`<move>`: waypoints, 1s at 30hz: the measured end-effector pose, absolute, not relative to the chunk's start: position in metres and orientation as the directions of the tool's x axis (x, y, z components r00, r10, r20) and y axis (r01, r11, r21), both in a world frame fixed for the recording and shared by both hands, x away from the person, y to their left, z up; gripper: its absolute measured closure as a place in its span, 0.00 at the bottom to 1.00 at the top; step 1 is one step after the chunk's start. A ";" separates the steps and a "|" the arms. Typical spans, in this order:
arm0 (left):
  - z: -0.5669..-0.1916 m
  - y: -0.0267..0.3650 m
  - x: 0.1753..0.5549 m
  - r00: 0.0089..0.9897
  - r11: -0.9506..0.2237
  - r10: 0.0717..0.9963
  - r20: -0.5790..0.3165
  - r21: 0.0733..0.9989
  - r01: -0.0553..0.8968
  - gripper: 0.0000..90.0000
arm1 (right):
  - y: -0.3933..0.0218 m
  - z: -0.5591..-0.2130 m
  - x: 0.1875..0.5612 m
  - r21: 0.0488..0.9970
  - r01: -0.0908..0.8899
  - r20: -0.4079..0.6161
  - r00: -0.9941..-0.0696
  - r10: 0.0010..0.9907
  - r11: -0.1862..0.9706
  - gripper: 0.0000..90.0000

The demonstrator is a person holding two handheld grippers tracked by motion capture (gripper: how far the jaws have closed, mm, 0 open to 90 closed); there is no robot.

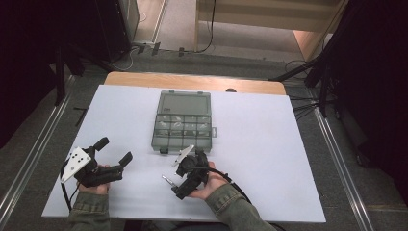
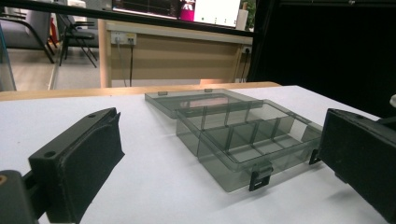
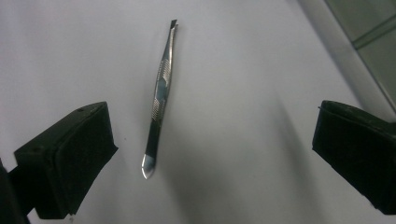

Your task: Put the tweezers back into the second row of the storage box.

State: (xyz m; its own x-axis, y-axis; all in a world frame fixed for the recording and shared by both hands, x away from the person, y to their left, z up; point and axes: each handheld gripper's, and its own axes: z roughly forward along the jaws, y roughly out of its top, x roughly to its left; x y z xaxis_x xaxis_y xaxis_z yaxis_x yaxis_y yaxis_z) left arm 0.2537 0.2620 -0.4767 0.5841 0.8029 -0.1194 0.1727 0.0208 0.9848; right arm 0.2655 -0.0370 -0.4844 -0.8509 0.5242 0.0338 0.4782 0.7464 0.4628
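Looking down, the right gripper (image 1: pixel 182 169) hangs over tweezers (image 1: pixel 168 180) on the white table (image 1: pixel 269 159), jaws spread, empty. Left gripper (image 1: pixel 114 150) wide open, facing the open compartment box (image 2: pixel 243 135). Right gripper view: tweezers (image 3: pixel 159 100) lie flat between jaws, untouched.

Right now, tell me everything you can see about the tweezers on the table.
The tweezers are a slim, shiny metal pair with a ridged grip patch midway, a slanted tip at one end and a rounded closed end at the other. They lie flat on the white table, near the open compartment box but apart from it. The right gripper is poised over them with jaws wide open; nothing touches them.
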 end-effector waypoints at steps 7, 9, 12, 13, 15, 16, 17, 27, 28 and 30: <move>-0.477 0.262 0.254 0.585 0.022 0.802 -0.121 0.984 0.174 0.00 | -0.021 -0.487 0.266 0.412 0.462 0.043 -0.871 0.490 0.785 0.00; -0.477 0.262 0.254 0.585 0.023 0.802 -0.122 0.984 0.174 0.00 | -0.017 -0.487 0.267 0.400 0.463 0.047 -0.872 0.487 0.791 0.05; -0.477 0.263 0.254 0.586 0.025 0.801 -0.124 0.984 0.174 0.00 | -0.015 -0.486 0.266 0.386 0.464 0.039 -0.872 0.488 0.797 0.09; -0.477 0.263 0.255 0.586 0.026 0.801 -0.125 0.984 0.175 0.00 | -0.012 -0.485 0.267 0.383 0.455 0.037 -0.877 0.479 0.804 0.19; -0.477 0.263 0.255 0.586 0.031 0.799 -0.131 0.984 0.177 0.00 | -0.010 -0.484 0.266 0.375 0.461 0.040 -0.875 0.483 0.804 0.24; -0.477 0.263 0.255 0.589 0.034 0.797 -0.134 0.984 0.177 0.00 | -0.008 -0.483 0.266 0.370 0.454 0.041 -0.880 0.474 0.811 0.30; -0.477 0.263 0.255 0.589 0.038 0.796 -0.137 0.983 0.178 0.00 | -0.005 -0.482 0.265 0.362 0.440 0.034 -0.887 0.460 0.822 0.36; -0.477 0.263 0.255 0.588 0.046 0.796 -0.142 0.984 0.175 0.00 | 0.014 -0.475 0.268 0.260 0.442 0.004 -0.889 0.457 0.858 0.77; -0.477 0.264 0.255 0.589 0.044 0.796 -0.141 0.984 0.175 0.00 | 0.014 -0.475 0.268 0.260 0.442 0.004 -0.889 0.457 0.858 0.77; -0.477 0.264 0.255 0.589 0.044 0.796 -0.140 0.984 0.174 0.00 | 0.015 -0.475 0.269 0.241 0.444 0.010 -0.890 0.455 0.863 0.91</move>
State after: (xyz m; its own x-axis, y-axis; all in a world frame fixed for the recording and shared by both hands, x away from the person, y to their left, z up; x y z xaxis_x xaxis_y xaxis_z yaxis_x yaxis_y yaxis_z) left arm 0.2549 0.2636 -0.4772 0.5885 0.7962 -0.1403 0.1744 0.0444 0.9837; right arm 0.2694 0.0152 -0.4745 -0.8903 0.4553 0.0100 0.4441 0.8630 0.2410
